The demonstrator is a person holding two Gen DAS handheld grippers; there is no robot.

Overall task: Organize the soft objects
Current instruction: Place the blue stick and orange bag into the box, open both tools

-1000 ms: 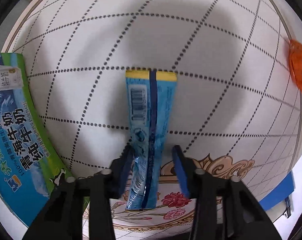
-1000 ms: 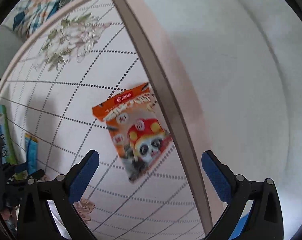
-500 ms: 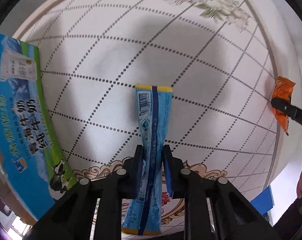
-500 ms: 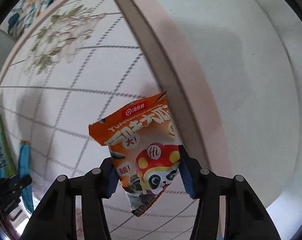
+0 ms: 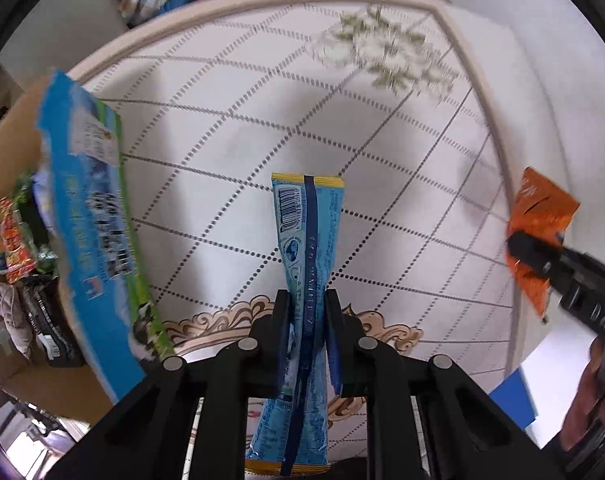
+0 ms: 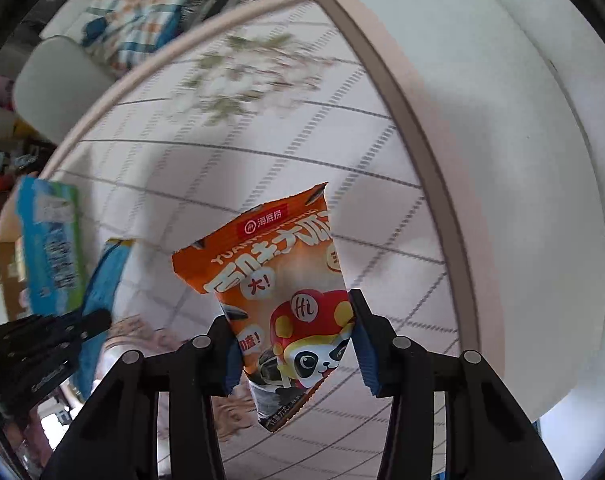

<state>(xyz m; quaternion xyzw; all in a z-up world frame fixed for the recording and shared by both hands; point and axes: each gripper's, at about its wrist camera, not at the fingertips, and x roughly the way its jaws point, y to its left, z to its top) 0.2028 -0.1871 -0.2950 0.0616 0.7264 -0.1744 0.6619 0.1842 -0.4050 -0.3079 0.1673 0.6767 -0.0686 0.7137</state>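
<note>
My left gripper (image 5: 307, 312) is shut on a long blue snack packet (image 5: 307, 236) with yellow ends and holds it lifted above the tablecloth (image 5: 230, 152). My right gripper (image 6: 292, 340) is shut on an orange snack bag (image 6: 278, 276) with a panda picture, also lifted off the table. In the left wrist view the orange bag (image 5: 540, 216) and the right gripper show at the right edge. In the right wrist view the blue packet (image 6: 106, 280) and the left gripper show at the left.
A blue and green milk carton box (image 5: 90, 216) stands at the table's left edge, with several items inside (image 5: 10, 236). The table's pink border (image 6: 414, 120) meets a white floor. A blue flat object (image 5: 510, 396) lies at the lower right.
Both grippers have closed on their packets and lifted them. The table now looks farther away in both views, and the box's inside has come into view.
</note>
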